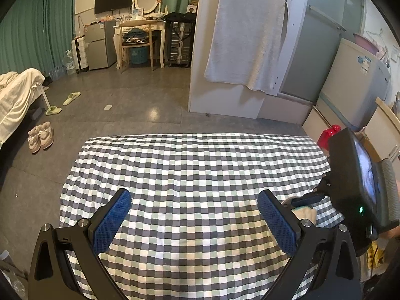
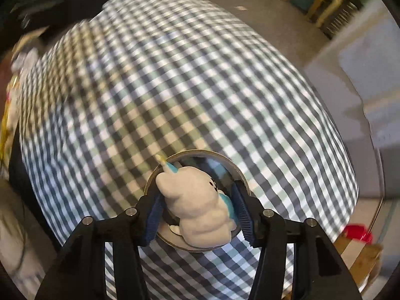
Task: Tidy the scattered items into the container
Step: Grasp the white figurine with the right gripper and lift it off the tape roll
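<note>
A toy figure [image 2: 200, 212] sits in a round container [image 2: 225, 161] on the table [image 2: 175, 75].

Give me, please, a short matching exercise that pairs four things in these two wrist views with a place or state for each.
Things:
1. left gripper
2. right gripper
3. round container
4. checked cloth

Places or states:
A. covers the table
B. jaws wide apart, nothing between them
C. stands on the cloth with the toy inside its rim
D. fingers on either side of the white plush toy

Pairs: 1-B, 2-D, 3-C, 4-A. Whether the right gripper's pads actually press the toy cannot be told from this blurred view.
</note>
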`<action>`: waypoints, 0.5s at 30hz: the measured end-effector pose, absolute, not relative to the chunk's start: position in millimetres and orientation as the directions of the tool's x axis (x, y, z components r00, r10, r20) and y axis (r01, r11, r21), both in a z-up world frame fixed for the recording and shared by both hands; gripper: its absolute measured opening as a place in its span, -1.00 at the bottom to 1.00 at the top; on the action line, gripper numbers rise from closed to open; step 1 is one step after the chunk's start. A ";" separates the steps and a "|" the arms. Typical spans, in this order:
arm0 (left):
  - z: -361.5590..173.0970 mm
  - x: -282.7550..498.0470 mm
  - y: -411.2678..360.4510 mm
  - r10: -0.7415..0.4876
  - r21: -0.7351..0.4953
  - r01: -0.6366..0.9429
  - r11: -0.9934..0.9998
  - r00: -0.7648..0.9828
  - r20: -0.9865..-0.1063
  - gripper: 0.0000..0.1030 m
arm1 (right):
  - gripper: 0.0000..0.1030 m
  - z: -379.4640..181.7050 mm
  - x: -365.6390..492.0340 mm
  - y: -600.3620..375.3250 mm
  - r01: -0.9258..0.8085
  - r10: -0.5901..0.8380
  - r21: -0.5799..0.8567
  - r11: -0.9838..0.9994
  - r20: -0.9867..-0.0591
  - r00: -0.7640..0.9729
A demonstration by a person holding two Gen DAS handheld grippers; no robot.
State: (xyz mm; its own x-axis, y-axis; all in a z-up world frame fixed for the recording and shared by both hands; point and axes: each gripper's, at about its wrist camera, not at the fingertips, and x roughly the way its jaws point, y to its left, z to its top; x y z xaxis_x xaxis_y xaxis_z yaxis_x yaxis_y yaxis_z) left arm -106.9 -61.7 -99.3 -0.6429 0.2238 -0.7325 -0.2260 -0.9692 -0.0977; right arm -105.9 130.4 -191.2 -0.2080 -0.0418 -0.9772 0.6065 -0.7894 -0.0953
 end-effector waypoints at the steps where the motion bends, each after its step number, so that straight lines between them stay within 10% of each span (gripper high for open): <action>1: -98.9 -106.6 -61.1 0.224 -0.097 -0.227 -0.969 -0.643 -0.732 1.00 | -0.02 -187.9 -108.4 136.5 0.590 -0.045 -0.099 -0.801 -0.973 -0.225; 15: -97.5 -92.4 -21.7 0.258 -0.080 -0.299 -0.951 -0.623 -0.739 1.00 | -0.25 -137.8 -90.2 179.3 0.412 -0.088 -0.095 -0.906 -0.911 -0.404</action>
State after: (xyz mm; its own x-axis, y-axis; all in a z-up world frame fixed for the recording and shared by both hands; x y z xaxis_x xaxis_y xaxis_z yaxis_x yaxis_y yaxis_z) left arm -92.4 -21.7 -97.5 -0.6226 0.2580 -0.7387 -0.2991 -0.9509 -0.0801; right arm -90.2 179.3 -137.8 -0.4040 -0.0876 -0.9106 0.4115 -0.9064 -0.0953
